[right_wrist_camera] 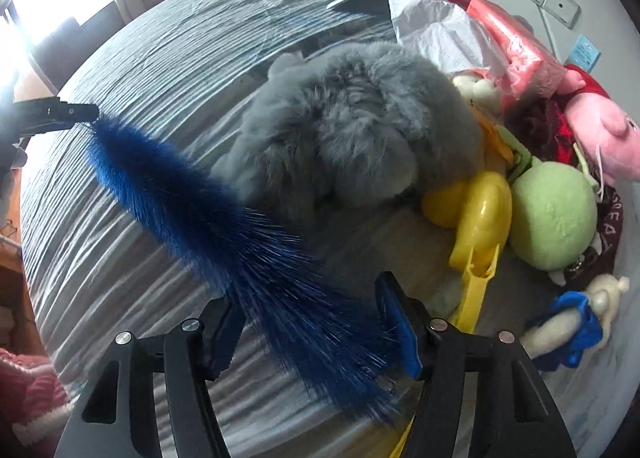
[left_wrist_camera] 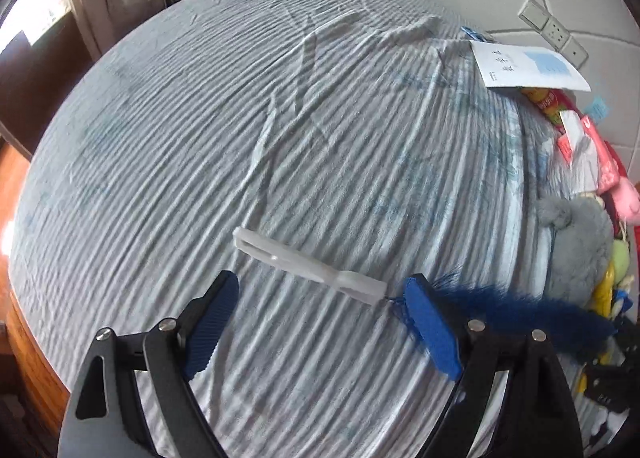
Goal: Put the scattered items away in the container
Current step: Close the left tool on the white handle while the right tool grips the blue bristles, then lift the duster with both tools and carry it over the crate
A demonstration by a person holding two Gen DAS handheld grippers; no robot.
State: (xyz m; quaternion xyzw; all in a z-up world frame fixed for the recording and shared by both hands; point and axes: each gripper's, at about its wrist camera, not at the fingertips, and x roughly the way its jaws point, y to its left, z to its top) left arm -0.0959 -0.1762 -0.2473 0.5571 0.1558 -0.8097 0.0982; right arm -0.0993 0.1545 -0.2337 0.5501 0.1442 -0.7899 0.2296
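Observation:
A white plastic clip lies on the striped bed sheet, just ahead of my open left gripper. A blue fur tail joins the clip's right end and runs right. In the right wrist view the blue fur tail crosses diagonally and lies between the fingers of my open right gripper; the jaws do not press it. My left gripper shows at the tail's far end. A grey plush, yellow plastic toy, green plush ball and pink plush lie piled at the right.
A white booklet and snack packets lie at the bed's far right near wall sockets. A small doll in blue lies at the lower right. A wooden bed edge runs along the left.

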